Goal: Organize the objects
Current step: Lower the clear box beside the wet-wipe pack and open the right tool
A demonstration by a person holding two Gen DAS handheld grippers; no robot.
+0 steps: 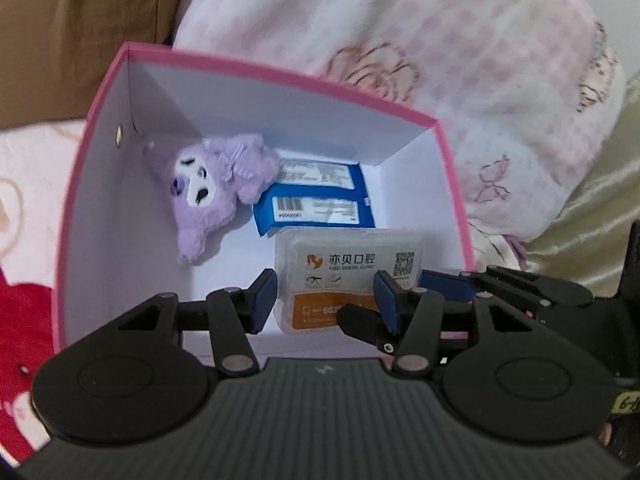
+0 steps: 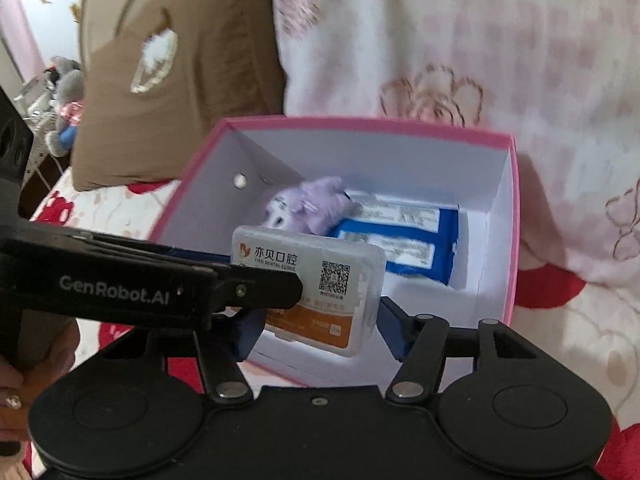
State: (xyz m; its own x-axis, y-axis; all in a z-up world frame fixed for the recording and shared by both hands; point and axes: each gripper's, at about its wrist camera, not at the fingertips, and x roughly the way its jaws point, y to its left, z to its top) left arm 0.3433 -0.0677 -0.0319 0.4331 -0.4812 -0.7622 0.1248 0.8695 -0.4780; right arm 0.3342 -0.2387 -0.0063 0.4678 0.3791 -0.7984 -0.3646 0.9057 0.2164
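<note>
Left wrist view: pink box [image 1: 280,68] with white inside sits on floral bedding [image 1: 480,60]. Inside it lie a purple plush toy [image 1: 212,184] against the left wall and a blue packet [image 1: 316,204] beside it, touching. A clear plastic case [image 1: 348,276] with orange label sits between the left gripper [image 1: 326,300] fingers, over the box's near part. Jaws are partly open; left pad is close to the case's edge, contact on the right side can't be told. The right gripper [image 1: 460,284] reaches in from the right.

Right wrist view: right gripper [image 2: 320,328] jaws roughly half open, case [image 2: 316,280] between them, pads not clearly pressing. The left gripper's finger [image 2: 256,288] overlaps the case's left end. Brown pillow [image 2: 180,60] behind the box.
</note>
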